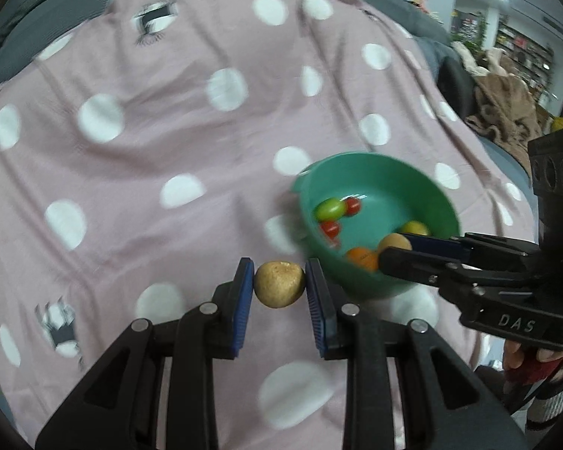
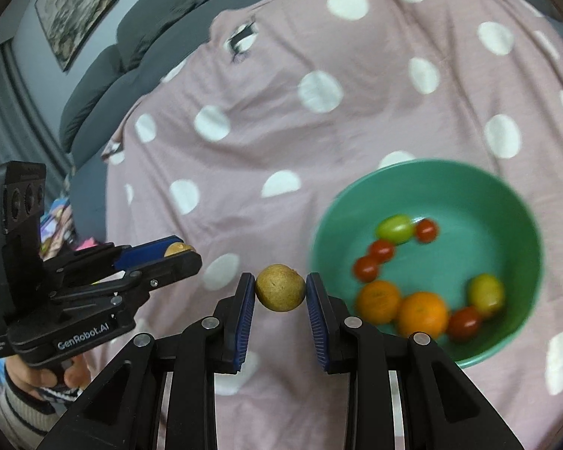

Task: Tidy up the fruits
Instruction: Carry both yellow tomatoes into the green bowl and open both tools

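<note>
Left gripper (image 1: 279,287): jaws nearly closed, blue pads pressing both sides of a small round tan fruit (image 1: 279,288). It hangs clear of the cloth, no contact below.

Right gripper (image 2: 280,288): same picture. Jaws drawn in tight on a second tan fruit (image 2: 280,287), also lifted off the surface. Both fruits are near spherical, so I read no long axis worth aligning to.

Outward: the green bowl (image 2: 514,202) sits on the pink polka-dot blanket (image 2: 281,131), forward and to the right of both sets of jaws. In it I count two small oranges (image 2: 422,313), several cherry tomatoes (image 2: 381,249) and a couple of greenish oval ones (image 2: 394,228). The middle of the bowl floor is bare.

The relation that matters: from the left wrist view the right gripper's tips already overlap the bowl's near rim, its fruit seeming to sit above the interior. The left gripper is just short of the bowl's left wall. So I judge the right hand nearer to a drop, the left needing to travel rightward and forward over the rim.

Risk, as I see it: both grippers converge on the same rim, so they may crowd each other. Frames are motion-blurred; exact clearances I cannot tell.
</note>
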A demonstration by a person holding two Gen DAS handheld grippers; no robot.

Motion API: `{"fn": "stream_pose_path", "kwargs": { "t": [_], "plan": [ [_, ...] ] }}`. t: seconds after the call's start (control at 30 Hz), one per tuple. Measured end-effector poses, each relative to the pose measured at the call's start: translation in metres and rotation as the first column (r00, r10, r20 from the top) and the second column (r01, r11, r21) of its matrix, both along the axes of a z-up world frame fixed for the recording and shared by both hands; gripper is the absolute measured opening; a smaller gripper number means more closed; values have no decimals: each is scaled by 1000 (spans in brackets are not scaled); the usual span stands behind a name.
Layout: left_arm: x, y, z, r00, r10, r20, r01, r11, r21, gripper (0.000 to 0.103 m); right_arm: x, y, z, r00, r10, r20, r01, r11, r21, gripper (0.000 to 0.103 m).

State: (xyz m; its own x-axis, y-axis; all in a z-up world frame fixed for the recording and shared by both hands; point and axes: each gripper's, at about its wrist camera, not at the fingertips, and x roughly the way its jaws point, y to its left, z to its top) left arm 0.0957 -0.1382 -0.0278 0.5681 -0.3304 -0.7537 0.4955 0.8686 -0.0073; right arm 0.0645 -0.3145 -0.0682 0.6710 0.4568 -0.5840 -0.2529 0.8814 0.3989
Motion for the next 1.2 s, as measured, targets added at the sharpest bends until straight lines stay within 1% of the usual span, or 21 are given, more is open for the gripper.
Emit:
{"fn": "stream_pose_path", "kwargs": {
  "t": [0.17, 0.37, 0.57, 0.77, 0.83, 0.87, 0.9, 0.93, 0.97, 1.0, 1.1, 1.2],
  "plan": [
    [12, -44, -4, 997, -72, -9, 72, 997, -8, 28, 3, -30, 2, 997, -72, 14, 73, 997, -27, 30],
    [28, -77, -20, 993, -108, -45, 108, 994, 11, 28, 14, -53, -7, 989, -147, -9, 146, 985, -88, 30],
    [37, -97, -38, 989, -120, -88, 124, 992, 37, 28, 26, -68, -21, 981, -185, -49, 176, 971, -160, 30],
    [42, -107, -50, 986, -113, -122, 121, 991, 60, 28, 32, -73, -29, 976, -206, -75, 188, 963, -195, 31],
    [43, -107, -51, 985, -104, -135, 114, 991, 71, 38, 33, -73, -30, 973, -213, -88, 192, 959, -208, 31],
    [42, -107, -49, 986, -100, -132, 110, 991, 70, 41, 34, -73, -30, 972, -217, -90, 194, 958, -212, 31],
    [41, -107, -47, 987, -97, -129, 107, 992, 70, 50, 34, -73, -28, 971, -219, -91, 195, 957, -217, 32],
    [41, -106, -43, 989, -87, -122, 96, 992, 76, 61, 33, -72, -26, 970, -225, -93, 199, 953, -228, 36],
    [40, -106, -40, 990, -74, -117, 84, 993, 84, 66, 33, -72, -23, 968, -234, -93, 206, 948, -243, 37],
    [40, -104, -36, 992, -63, -113, 73, 994, 87, 73, 32, -73, -20, 965, -244, -91, 215, 943, -253, 39],
    [36, -98, -18, 993, -45, -112, 54, 996, 73, 82, 27, -75, -3, 965, -247, -90, 217, 942, -255, 42],
    [29, -94, 10, 998, -28, -63, 34, 995, 98, 93, 21, -71, 22, 969, -237, -73, 206, 934, -293, 44]
  ]
}}
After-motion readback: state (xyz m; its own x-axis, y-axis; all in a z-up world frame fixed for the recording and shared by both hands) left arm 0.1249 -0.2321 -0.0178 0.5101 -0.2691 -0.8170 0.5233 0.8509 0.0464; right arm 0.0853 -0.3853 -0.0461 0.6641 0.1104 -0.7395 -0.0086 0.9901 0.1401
